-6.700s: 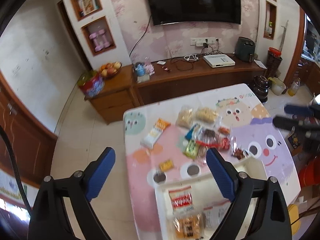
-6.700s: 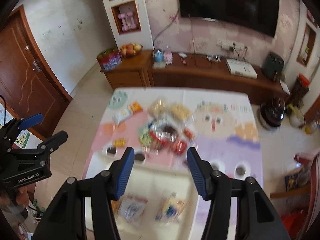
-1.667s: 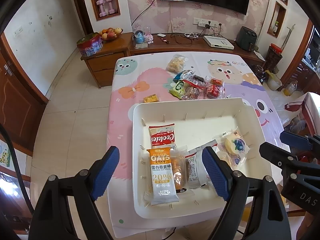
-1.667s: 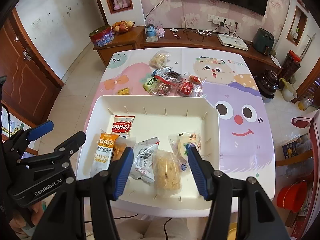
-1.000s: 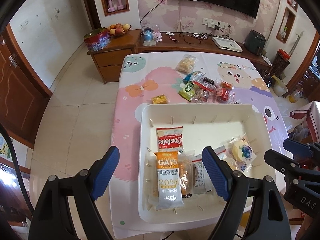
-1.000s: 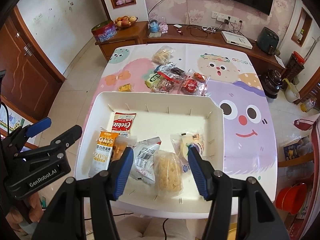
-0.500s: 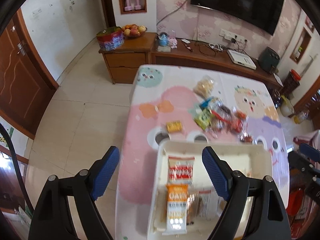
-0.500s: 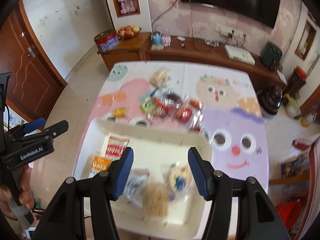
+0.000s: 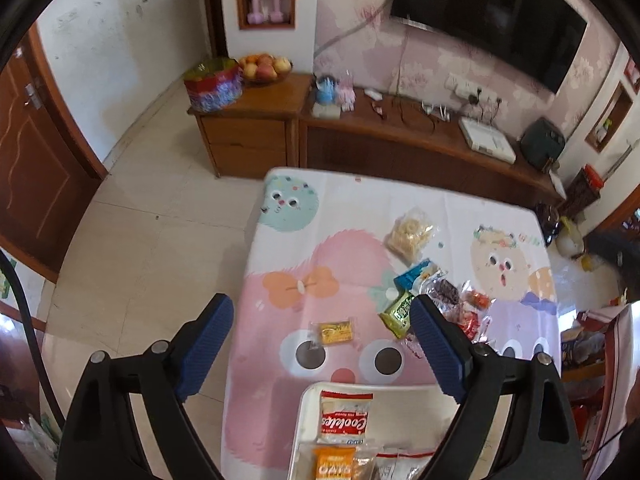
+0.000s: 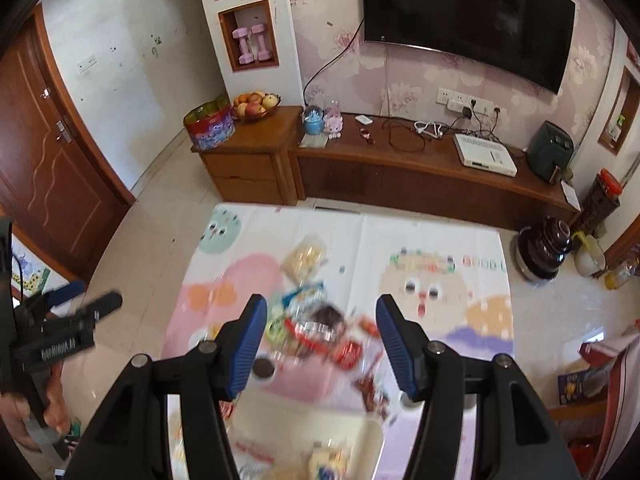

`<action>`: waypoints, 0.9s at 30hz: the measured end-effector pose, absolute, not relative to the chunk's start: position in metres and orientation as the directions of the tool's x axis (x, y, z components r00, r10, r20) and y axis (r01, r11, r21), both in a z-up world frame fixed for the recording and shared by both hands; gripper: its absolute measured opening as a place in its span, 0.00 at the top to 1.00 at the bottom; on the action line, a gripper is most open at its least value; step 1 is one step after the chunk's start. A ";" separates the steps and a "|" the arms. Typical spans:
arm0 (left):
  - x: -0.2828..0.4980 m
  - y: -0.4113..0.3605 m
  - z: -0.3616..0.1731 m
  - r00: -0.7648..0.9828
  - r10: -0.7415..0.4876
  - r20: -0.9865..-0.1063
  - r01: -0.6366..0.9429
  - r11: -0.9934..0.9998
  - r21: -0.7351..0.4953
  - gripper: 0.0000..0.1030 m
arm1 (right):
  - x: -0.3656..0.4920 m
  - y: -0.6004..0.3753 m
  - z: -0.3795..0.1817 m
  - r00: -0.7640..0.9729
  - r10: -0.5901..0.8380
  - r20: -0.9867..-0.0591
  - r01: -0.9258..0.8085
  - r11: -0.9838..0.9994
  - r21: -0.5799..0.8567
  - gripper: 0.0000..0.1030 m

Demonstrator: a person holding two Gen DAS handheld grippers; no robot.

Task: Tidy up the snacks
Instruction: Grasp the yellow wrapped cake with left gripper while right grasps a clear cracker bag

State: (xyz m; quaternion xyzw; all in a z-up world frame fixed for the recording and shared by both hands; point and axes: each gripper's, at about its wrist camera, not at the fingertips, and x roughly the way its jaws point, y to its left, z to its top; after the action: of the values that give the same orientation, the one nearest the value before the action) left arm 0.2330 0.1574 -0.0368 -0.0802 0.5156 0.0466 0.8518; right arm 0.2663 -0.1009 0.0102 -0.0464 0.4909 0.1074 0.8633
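My left gripper (image 9: 320,340) is open and empty, high above the table. Below it a small yellow snack pack (image 9: 335,331) lies alone on the cartoon tablecloth (image 9: 288,280). A pile of loose snacks (image 9: 436,300) lies to its right, with a pale chips bag (image 9: 410,236) further back. The white tray (image 9: 316,390) at the near edge holds a red Cookies pack (image 9: 344,420) and an orange oats pack (image 9: 334,464). My right gripper (image 10: 320,344) is open and empty above the snack pile (image 10: 320,328); the tray (image 10: 372,428) shows blurred below it.
A wooden sideboard (image 10: 400,168) stands beyond the table with a fruit bowl (image 10: 254,106), a red tin (image 10: 209,124) and a white box (image 10: 484,156). A dark TV (image 10: 468,12) hangs above. Tiled floor (image 9: 152,248) lies left of the table. The left gripper (image 10: 60,340) shows at the right view's left edge.
Both grippers have tilted up and moved forward from over the tray toward the loose snacks. The tray has slid to the bottom of both views. Both stay open.
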 end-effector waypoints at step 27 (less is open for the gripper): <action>0.285 0.137 -0.277 0.027 -0.183 -0.983 -0.321 0.929 -0.182 0.31 | 0.431 -0.055 -0.249 0.110 0.256 -0.960 -0.044 0.967 0.253 0.44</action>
State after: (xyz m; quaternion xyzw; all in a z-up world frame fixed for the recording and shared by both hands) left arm 0.2846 0.1373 -0.2774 -0.1811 0.6957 0.0500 0.6933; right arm 0.4314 -0.0553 -0.2493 0.0804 0.6593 0.1014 0.7406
